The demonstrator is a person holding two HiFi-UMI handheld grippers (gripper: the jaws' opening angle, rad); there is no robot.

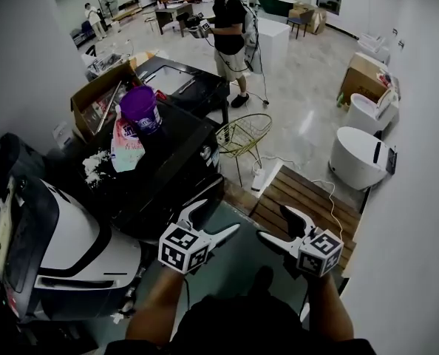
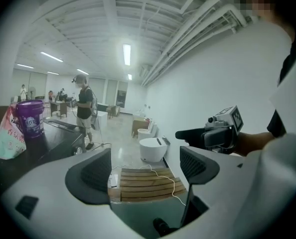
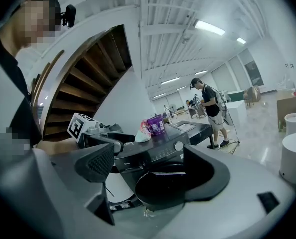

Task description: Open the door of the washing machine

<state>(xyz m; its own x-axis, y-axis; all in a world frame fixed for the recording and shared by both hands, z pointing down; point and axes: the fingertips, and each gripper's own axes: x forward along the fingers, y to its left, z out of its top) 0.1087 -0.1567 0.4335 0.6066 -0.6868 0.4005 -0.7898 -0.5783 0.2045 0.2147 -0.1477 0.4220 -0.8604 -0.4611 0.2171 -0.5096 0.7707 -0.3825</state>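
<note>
Left gripper (image 1: 219,215), right gripper (image 1: 271,222): jaws apart, empty, short of washer (image 1: 168,172). Approach step. Next: catch door (image 3: 160,183) edge, pull.

There's the black front-loading washing machine (image 3: 155,154), its round dark door (image 3: 158,185) partly tucked behind the right gripper (image 3: 149,162) and its grey fingers (image 3: 208,174). Purple plastic tub (image 1: 140,108) on top: label too small to read.

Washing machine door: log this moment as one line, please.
washing machine door: looks shut, untouched | left claw: open, empty | right claw: open, empty, facing door | phase: pre-grasp, no contact
</note>
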